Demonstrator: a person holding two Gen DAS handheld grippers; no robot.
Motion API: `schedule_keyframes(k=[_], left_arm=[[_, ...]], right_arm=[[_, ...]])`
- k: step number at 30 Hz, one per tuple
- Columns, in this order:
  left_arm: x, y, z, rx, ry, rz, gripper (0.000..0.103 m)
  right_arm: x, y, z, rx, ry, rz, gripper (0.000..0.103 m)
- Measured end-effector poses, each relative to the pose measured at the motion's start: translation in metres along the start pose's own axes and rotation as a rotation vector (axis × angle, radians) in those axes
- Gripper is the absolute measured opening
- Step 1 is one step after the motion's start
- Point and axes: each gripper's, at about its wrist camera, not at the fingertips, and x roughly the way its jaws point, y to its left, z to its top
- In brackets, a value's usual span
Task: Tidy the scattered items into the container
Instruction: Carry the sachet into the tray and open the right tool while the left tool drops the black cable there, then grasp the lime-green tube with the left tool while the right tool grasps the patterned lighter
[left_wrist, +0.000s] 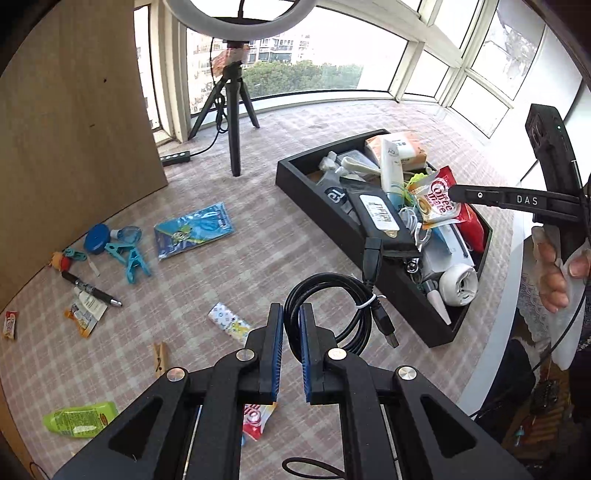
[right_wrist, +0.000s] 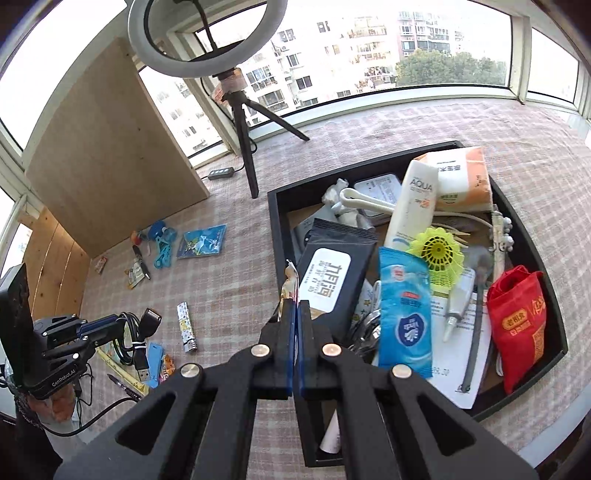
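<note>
The left gripper (left_wrist: 291, 314) pinches a coiled, glossy black cable (left_wrist: 332, 310) between its ribbed blue pads, jaws narrow, above the checked woven tablecloth (left_wrist: 258, 258). The right gripper (right_wrist: 296, 308) is clamped nearly flat on a thin, crinkly coffee creamer sachet (left_wrist: 436, 201), held over the black rectangular tray (right_wrist: 275, 221). The tray is heaped with soft wipe packs, a smooth white tube (right_wrist: 413, 199) and a red pouch (right_wrist: 517, 317). Farther off, loose blue plastic clips (left_wrist: 131, 258) and a pen (left_wrist: 92, 290) lie by a plywood board (left_wrist: 74, 129).
</note>
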Motion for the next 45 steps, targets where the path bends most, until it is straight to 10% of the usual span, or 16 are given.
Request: schedule_keyframes(k=[10, 13, 17, 32, 45], left_arm=[[0.040, -0.121, 0.060, 0.117, -0.020, -0.135, 0.009], [0.060, -0.143, 0.071, 0.132, 0.016, -0.114, 0.034], [0.067, -0.148, 0.072, 0.125, 0.031, -0.104, 0.031], [0.038, -0.097, 0.050, 0.045, 0.015, -0.033, 0.033], [-0.001, 0.048, -0.018, -0.257, 0.039, 0.151, 0.038]], right_arm=[[-0.041, -0.100, 0.015, 0.137, -0.084, -0.159, 0.002], [-0.038, -0.112, 0.018, 0.152, -0.067, -0.182, 0.022], [-0.039, -0.120, 0.017, 0.185, -0.088, -0.189, 0.036], [-0.020, -0.061, 0.014, 0.053, -0.057, -0.111, 0.047], [0.034, 0.033, 0.005, -0.144, 0.057, -0.004, 0.052]])
